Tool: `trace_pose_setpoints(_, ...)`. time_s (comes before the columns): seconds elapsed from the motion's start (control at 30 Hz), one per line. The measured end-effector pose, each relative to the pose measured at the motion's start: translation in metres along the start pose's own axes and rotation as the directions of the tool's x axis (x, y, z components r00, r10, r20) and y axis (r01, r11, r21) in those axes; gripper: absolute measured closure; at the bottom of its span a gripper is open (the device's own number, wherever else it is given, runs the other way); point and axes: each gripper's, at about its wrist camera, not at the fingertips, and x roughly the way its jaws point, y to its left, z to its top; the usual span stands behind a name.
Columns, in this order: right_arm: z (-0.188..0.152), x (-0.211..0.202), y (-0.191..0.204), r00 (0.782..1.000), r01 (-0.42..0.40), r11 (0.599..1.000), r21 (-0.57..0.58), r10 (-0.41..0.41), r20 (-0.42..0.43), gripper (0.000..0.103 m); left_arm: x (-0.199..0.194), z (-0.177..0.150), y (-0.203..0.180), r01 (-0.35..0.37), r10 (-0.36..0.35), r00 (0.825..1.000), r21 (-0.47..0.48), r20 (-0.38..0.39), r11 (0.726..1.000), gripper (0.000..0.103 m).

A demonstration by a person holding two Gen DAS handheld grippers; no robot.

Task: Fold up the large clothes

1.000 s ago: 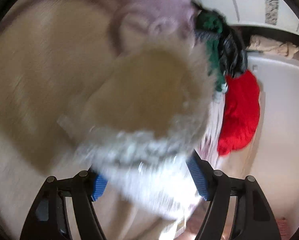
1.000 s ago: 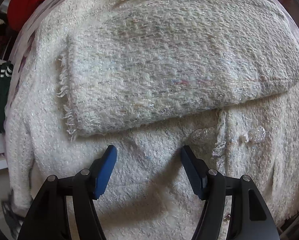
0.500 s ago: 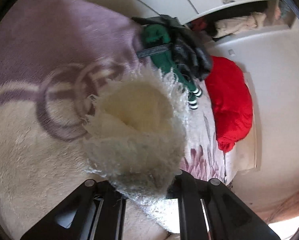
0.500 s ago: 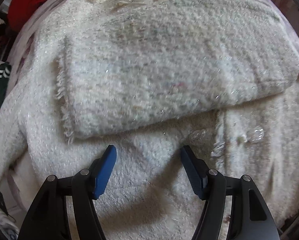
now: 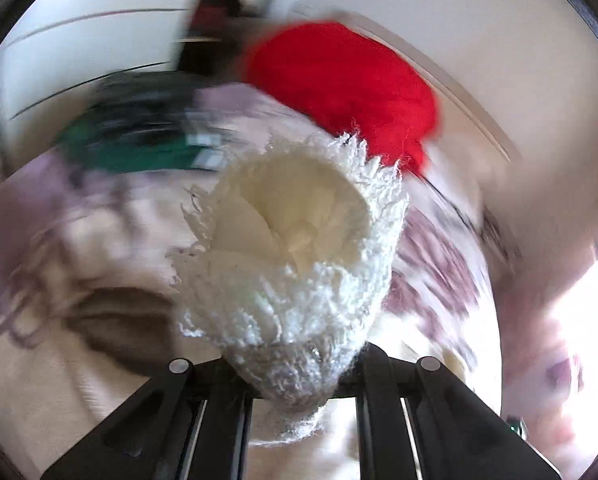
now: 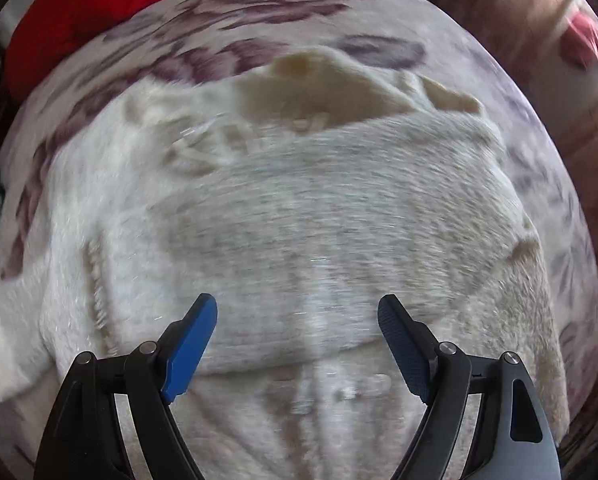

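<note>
A cream fuzzy knit jacket (image 6: 299,220) lies spread on a floral bedspread (image 6: 283,4), one sleeve folded across its body. My right gripper (image 6: 297,332) is open and empty, hovering above the jacket's lower half. My left gripper (image 5: 295,364) is shut on the cuff of the jacket's other sleeve (image 5: 295,248). The cuff opening faces the camera and hides the fingertips. The left wrist view is blurred by motion.
A red garment (image 5: 351,92) and a green and black garment (image 5: 139,140) lie at the far end of the bed; the red one also shows in the right wrist view (image 6: 87,4). White furniture (image 5: 479,40) stands behind.
My left gripper shut on the sleeve cuff and is swinging it toward the red garment. My right gripper pulled back from the jacket, so more bedspread shows.
</note>
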Motion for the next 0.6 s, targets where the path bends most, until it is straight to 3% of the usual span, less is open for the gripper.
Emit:
trace_pose_setpoints(0.13,0.005,-0.005,-0.054,0.999,-0.029,0.995,0.093,0.032,-0.027,0.019,0.044,-0.037,-0.119,0.119,-0.105,0.988,0.134,-0.111,0.984,0.096)
trace_pose_setpoints(0.2,0.009,-0.006,-0.090,0.998,-0.042,0.989,0.140,0.047,-0.034,0.019,0.072,-0.075,-0.189,0.202,-0.165,0.966,0.179,-0.201,0.963,0.096)
trace_pose_setpoints(0.3,0.016,-0.008,-0.149,0.998,-0.039,0.980,0.197,0.047,-0.036,0.019,0.105,-0.128,-0.264,0.274,-0.201,0.932,0.224,-0.303,0.935,0.096)
trace_pose_setpoints(0.43,0.025,-0.003,-0.228,0.996,-0.048,0.959,0.278,0.066,-0.055,0.019,0.155,-0.191,-0.327,0.279,-0.151,0.892,0.257,-0.426,0.925,0.094)
trace_pose_setpoints(0.5,0.029,0.001,-0.265,0.995,-0.050,0.949,0.310,0.076,-0.070,0.019,0.186,-0.220,-0.352,0.265,-0.098,0.846,0.255,-0.524,0.930,0.092)
trace_pose_setpoints(0.53,0.030,0.001,-0.281,0.993,-0.055,0.945,0.324,0.084,-0.077,0.019,0.197,-0.226,-0.355,0.242,-0.059,0.833,0.266,-0.549,0.933,0.092)
trace_pose_setpoints(0.6,0.031,0.001,-0.310,0.991,-0.066,0.935,0.348,0.103,-0.088,0.019,0.209,-0.230,-0.359,0.207,-0.004,0.827,0.297,-0.562,0.932,0.079)
